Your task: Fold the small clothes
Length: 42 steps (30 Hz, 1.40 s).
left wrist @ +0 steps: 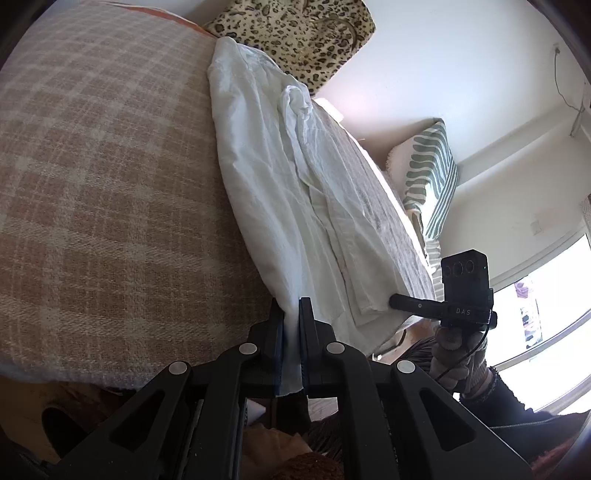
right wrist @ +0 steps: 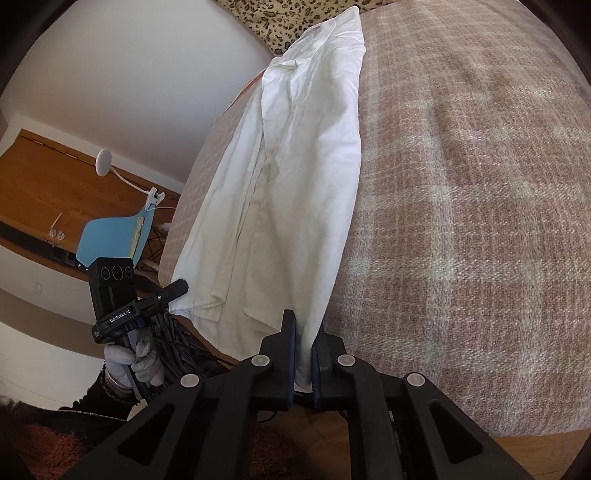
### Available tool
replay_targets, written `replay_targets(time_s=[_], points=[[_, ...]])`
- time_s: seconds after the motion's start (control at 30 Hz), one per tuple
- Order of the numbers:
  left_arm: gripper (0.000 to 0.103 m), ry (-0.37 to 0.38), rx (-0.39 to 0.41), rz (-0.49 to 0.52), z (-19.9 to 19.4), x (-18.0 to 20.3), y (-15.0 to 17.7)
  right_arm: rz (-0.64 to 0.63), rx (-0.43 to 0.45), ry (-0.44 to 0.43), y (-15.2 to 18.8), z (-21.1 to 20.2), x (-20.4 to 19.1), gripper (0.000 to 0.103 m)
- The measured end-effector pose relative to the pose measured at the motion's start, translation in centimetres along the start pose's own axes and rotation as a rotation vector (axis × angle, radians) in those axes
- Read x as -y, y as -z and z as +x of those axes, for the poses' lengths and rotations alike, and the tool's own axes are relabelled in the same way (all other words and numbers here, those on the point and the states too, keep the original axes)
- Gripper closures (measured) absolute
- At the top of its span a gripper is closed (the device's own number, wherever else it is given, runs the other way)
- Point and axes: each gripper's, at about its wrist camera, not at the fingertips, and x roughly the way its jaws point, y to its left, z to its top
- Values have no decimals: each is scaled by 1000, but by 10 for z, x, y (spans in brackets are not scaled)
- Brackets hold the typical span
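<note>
A white shirt (left wrist: 295,184) (right wrist: 295,166) lies lengthwise on the plaid bed cover, folded narrow, with its collar at the far end. In the left wrist view my left gripper (left wrist: 291,308) is shut on the near hem corner, and white cloth runs down between its blue pads. My right gripper (left wrist: 392,301) shows further right, its tip at the other hem corner. In the right wrist view my right gripper (right wrist: 303,325) is shut on a hem corner, cloth pinched between the fingers. My left gripper (right wrist: 181,286) touches the opposite corner, held by a gloved hand (right wrist: 142,360).
A beige plaid blanket (left wrist: 110,184) (right wrist: 480,221) covers the bed. A leopard-print pillow (left wrist: 295,33) lies at the head and a green striped cushion (left wrist: 432,177) beyond the far side. A blue chair (right wrist: 110,236) and wooden furniture (right wrist: 48,184) stand beside the bed.
</note>
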Motion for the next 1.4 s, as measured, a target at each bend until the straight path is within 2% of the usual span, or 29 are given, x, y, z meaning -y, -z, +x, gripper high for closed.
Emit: replay_targets(time_s=[0.3,0.53,0.77,1.17,1.4], points=[[97,76,50,11,-10,18,-33,83,127,-185,-23,-28,4,98],[97,97,88,23,-11,28,-68,79,201,-230,-55,-43,-4,98],[97,68,109,4,5,14,-99,61,215,-207,-93,-28,-13,98],[97,-31,111,-60,49,-30,-154,169,250,-119,-169,15,11,98],[97,-72,87,-65,68,-41,-159,219,238,-61,-183,30,32,98]])
